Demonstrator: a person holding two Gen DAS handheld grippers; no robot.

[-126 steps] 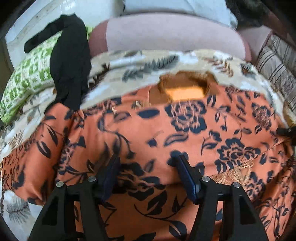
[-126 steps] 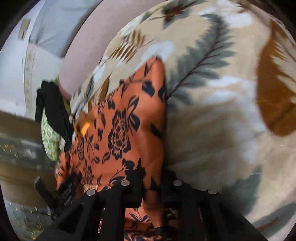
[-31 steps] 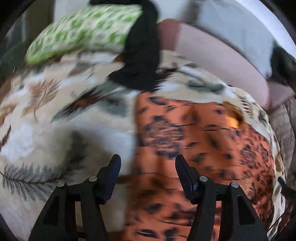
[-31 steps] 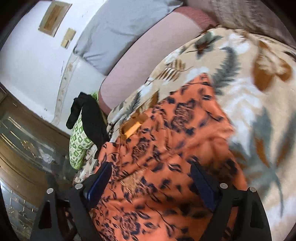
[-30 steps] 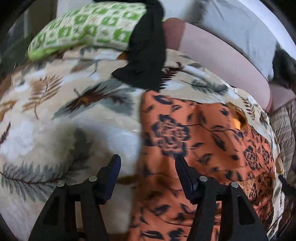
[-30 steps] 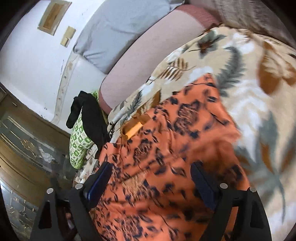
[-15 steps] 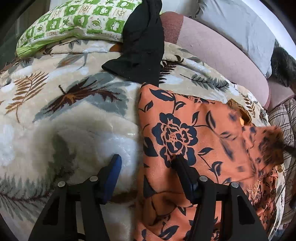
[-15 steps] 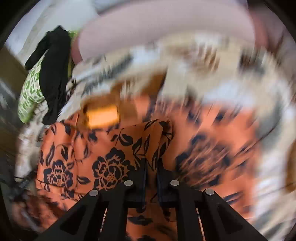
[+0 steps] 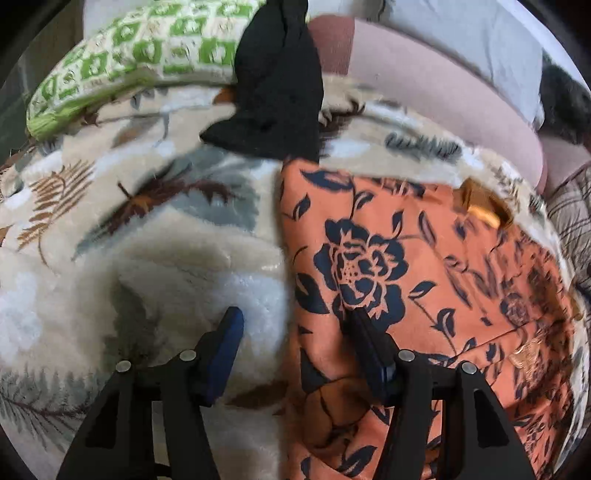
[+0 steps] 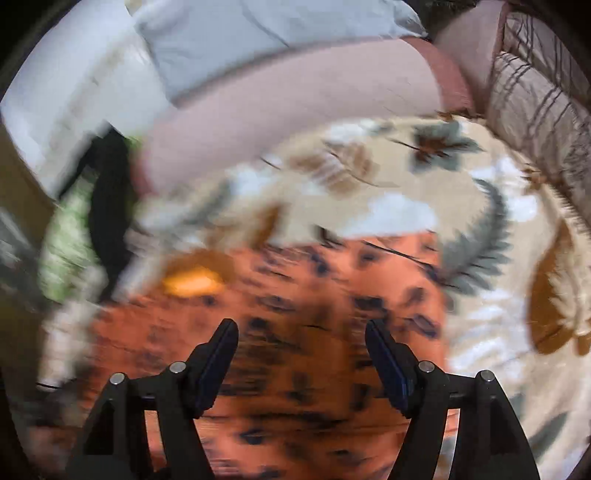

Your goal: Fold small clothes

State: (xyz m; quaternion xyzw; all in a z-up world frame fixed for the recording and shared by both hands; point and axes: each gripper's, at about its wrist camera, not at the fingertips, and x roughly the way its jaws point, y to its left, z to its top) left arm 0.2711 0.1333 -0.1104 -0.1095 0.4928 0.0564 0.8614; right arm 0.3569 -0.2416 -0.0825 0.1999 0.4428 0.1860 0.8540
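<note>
An orange garment printed with dark blue flowers (image 9: pixel 424 280) is seen spread on a fleecy cream blanket with leaf patterns (image 9: pixel 155 258), which covers the bed. In the left wrist view the garment fills the right half of the picture, its straight left edge running down between the two fingers of the left gripper (image 9: pixel 293 325). The jaws of that gripper are held apart and have just been closing a little; the right finger lies over the printed cloth and the left finger over bare blanket, so the garment's edge is between them, but no pad is seen pressing on it. A gold-lined neck opening (image 9: pixel 484 210) is visible at the garment's far right corner. Beyond the garment a black piece of clothing (image 9: pixel 277 96) is draped over the blanket and up against a green and white patterned pillow (image 9: pixel 133 55); its lower tip comes close to the garment's top corner. A pink bolster (image 9: pixel 436 88) and a grey pillow (image 9: pixel 480 33) are seen behind. The right wrist view is smeared by motion. There the right gripper (image 10: pixel 301 332) is shown with its jaws wide apart, having just been opening, and nothing is clamped; the garment (image 10: pixel 295 369) lies beneath and ahead of the fingers, with blanket (image 10: pixel 406 177) beyond and to the right, and a striped cushion (image 10: pixel 535 92) at the upper right
</note>
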